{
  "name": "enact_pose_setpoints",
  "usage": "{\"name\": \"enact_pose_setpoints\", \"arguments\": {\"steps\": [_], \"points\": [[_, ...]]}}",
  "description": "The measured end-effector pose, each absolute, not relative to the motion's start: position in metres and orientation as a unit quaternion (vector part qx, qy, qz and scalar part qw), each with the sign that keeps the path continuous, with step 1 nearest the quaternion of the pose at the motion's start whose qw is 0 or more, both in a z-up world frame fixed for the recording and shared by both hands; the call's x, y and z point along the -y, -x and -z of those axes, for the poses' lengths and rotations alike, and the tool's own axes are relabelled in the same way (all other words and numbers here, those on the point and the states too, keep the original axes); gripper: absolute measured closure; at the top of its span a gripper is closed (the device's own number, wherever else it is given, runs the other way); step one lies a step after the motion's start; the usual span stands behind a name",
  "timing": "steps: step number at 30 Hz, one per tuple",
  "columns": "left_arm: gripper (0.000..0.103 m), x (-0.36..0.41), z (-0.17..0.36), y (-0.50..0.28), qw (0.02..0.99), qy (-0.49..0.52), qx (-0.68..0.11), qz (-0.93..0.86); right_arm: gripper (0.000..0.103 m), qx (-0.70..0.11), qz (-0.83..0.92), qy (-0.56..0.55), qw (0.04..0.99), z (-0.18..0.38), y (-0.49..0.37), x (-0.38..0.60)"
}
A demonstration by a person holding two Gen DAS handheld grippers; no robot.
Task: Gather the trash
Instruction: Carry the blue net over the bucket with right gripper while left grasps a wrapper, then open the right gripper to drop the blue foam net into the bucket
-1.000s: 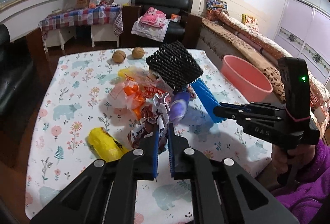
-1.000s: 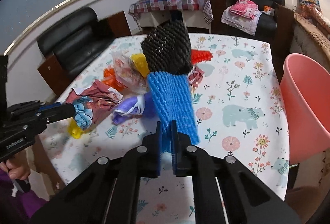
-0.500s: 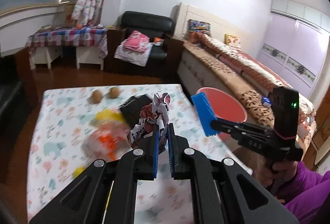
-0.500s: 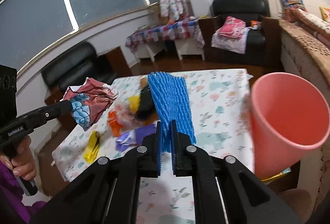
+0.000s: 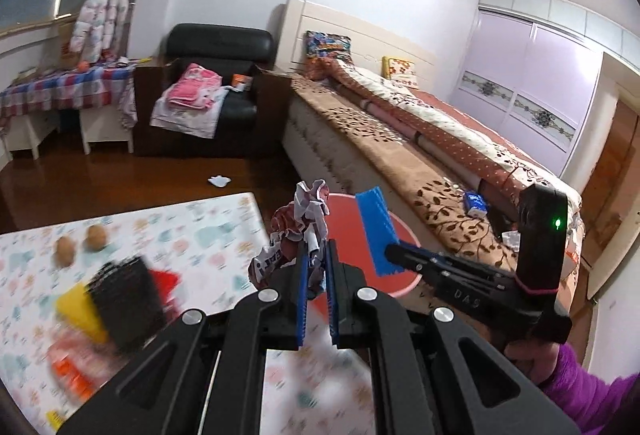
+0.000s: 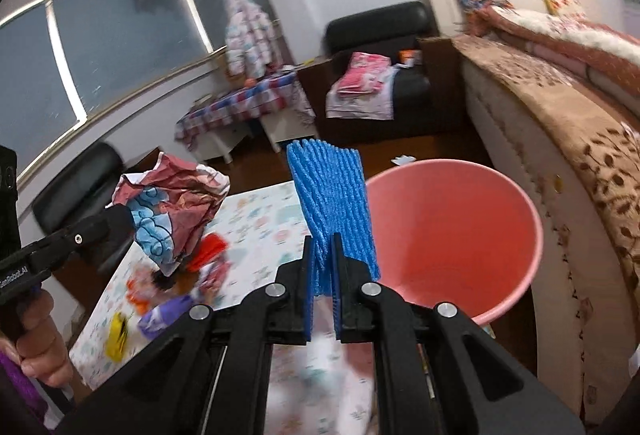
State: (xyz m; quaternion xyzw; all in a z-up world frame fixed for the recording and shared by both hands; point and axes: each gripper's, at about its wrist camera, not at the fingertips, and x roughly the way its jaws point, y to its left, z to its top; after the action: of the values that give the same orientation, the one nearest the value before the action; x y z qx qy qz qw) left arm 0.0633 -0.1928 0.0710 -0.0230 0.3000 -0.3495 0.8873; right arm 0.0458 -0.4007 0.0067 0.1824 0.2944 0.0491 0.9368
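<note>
A crumpled wrapper (image 5: 298,231) is pinched in the left gripper (image 5: 316,255), blue foam netting (image 6: 332,203) in the right gripper (image 6: 322,247), with the pink bucket (image 6: 516,195) at frame centre-right.

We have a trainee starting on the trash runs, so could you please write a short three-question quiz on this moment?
1. True or false: both grippers are shut on trash.
2. What does the right gripper hold? A) yellow wrapper B) blue foam net C) walnut
3. Fill in: the left gripper holds a crumpled ____.

Key:
1. True.
2. B; its top shows in front of the pink bin.
3. Wrapper, reddish and white. The black net and two walnuts lie on the table.
</note>
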Motion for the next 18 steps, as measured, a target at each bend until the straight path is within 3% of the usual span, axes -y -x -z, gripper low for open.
{"name": "enact_pose_setpoints", "arguments": {"steps": [18], "points": [[0.096, 0.308, -0.009, -0.127, 0.854, 0.012, -0.373, 0.362, 0.095, -0.352, -0.012, -0.221, 0.909, 0.048, -0.067, 0.462]]}}
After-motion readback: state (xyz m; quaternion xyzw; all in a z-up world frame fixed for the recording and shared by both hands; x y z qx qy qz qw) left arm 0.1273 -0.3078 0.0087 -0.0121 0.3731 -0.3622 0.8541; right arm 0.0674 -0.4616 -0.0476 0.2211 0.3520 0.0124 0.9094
